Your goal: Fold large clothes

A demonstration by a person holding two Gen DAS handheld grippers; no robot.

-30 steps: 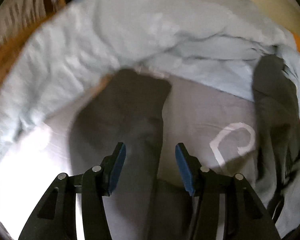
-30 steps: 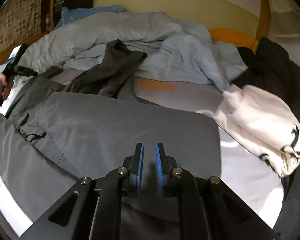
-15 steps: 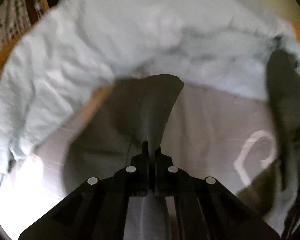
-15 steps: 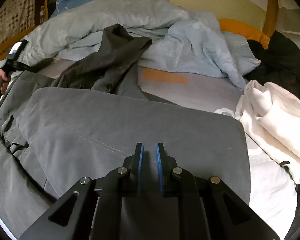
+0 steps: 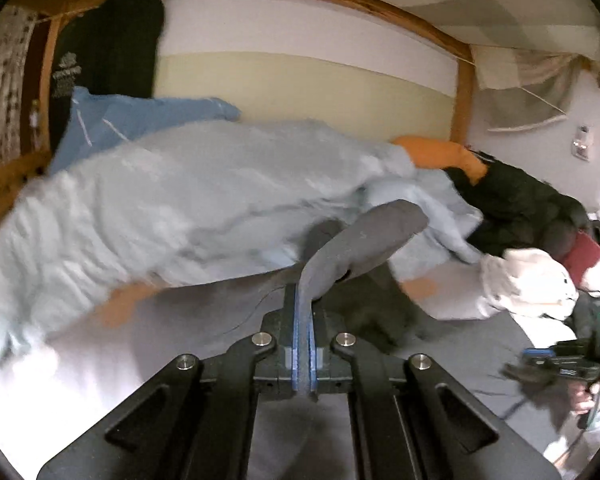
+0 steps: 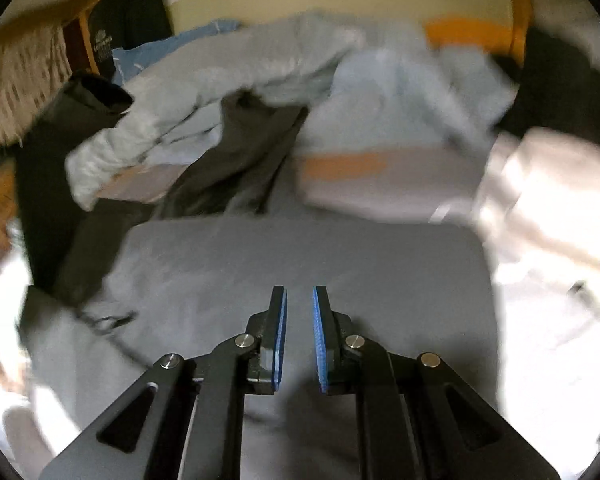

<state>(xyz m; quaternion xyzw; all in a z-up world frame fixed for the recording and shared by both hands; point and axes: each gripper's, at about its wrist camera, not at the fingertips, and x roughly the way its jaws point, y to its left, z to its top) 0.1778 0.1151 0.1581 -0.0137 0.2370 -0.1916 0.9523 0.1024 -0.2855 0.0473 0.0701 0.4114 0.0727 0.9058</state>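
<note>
A large grey garment lies spread on the bed, one part folded flat under my right gripper. That gripper hovers just above the fold, its jaws slightly apart and empty. My left gripper is shut on a grey sleeve end of the garment and holds it lifted above the bed. The lifted sleeve also shows in the right wrist view at far left. Another dark part of the garment lies bunched at the back.
A light blue duvet is heaped along the back of the bed. A white garment and a black jacket lie at the right. An orange pillow sits by the wooden bed frame.
My left gripper closed on the grey sleeve and lifted it up and to the right. My right gripper stayed over the folded part and its jaws opened a little.
</note>
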